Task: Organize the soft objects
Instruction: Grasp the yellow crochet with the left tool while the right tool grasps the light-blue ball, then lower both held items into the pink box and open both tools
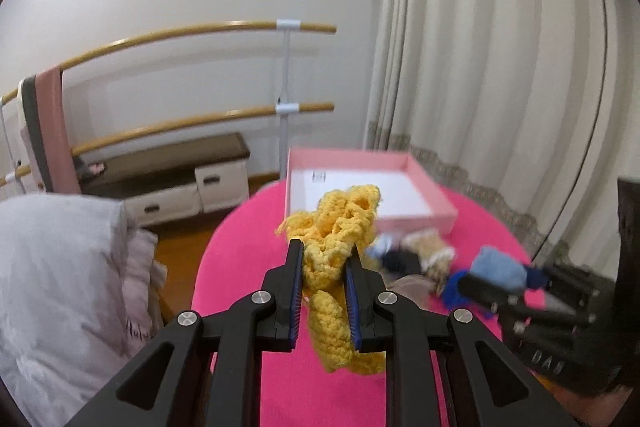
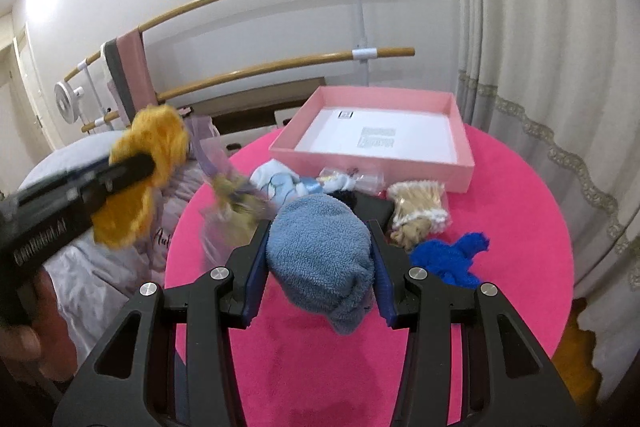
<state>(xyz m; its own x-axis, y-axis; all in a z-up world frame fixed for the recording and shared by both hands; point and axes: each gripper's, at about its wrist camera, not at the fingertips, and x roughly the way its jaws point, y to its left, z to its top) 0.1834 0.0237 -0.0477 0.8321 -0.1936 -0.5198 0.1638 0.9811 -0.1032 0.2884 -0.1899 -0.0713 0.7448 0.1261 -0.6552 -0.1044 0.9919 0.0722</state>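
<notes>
My left gripper (image 1: 325, 247) is shut on a yellow crocheted piece (image 1: 338, 227), which hangs above the round pink table (image 1: 248, 267). From the right wrist view the same yellow crocheted piece (image 2: 148, 163) shows blurred at the left, off the table's edge. My right gripper (image 2: 320, 223) is shut on a light blue fluffy bundle (image 2: 320, 259), lifted above the table; in the left wrist view this light blue bundle (image 1: 498, 269) appears at the right. An empty pink box (image 2: 372, 159) with a white floor sits at the table's far side. Its pink wall (image 1: 416, 225) lies just behind the yellow piece.
Loose on the table lie a bright blue knit (image 2: 452, 255), a beige bundle in a clear bag (image 2: 418, 213), a pale blue-and-white cloth (image 2: 280, 183) and a purple bagged item (image 2: 228, 203). A grey padded coat (image 1: 60, 287) lies left. Curtains (image 1: 500, 67) hang right, wooden rails (image 1: 200, 31) behind.
</notes>
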